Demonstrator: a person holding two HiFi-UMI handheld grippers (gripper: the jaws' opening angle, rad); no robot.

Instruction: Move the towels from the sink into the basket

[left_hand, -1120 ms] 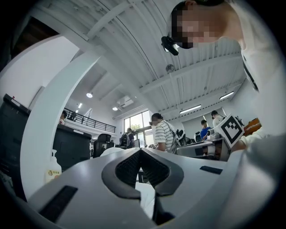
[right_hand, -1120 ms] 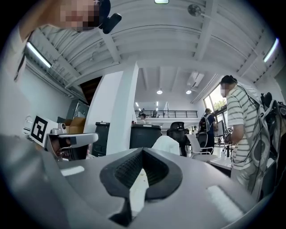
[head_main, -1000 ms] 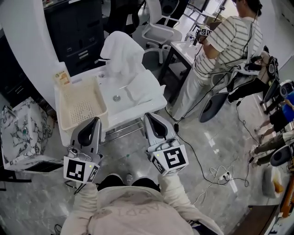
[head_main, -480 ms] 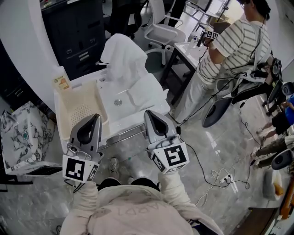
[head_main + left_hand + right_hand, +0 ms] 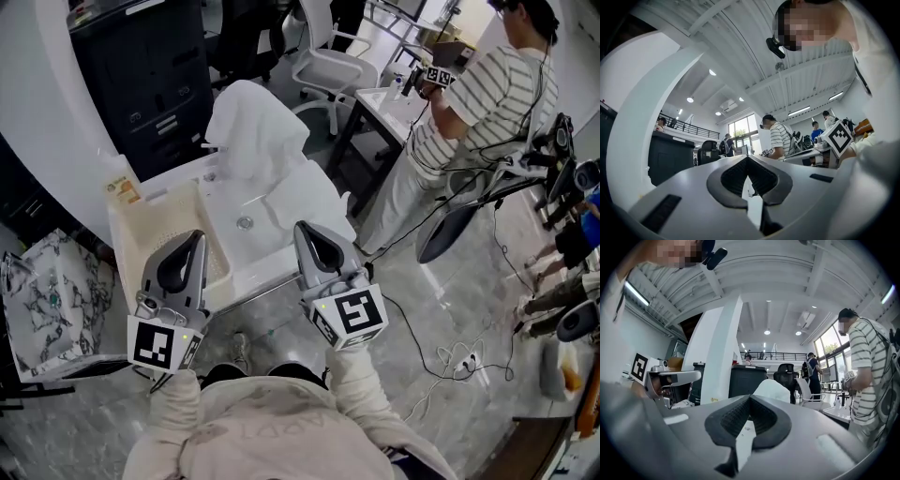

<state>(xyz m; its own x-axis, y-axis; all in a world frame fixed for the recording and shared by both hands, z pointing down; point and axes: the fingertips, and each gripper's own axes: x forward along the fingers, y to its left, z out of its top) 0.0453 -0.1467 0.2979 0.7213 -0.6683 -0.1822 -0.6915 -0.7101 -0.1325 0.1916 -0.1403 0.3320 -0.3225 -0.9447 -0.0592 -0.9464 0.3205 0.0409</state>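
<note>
My left tool (image 5: 190, 246) and right tool (image 5: 307, 232) are pinched together, empty. The towels (image 5: 255, 120) lie up-frame, nearer the right tool.

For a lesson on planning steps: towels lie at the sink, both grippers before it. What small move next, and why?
Probably carry the right gripper forward over the sink and open it above the folded towel: it is shut, empty and short of the towel.
</note>
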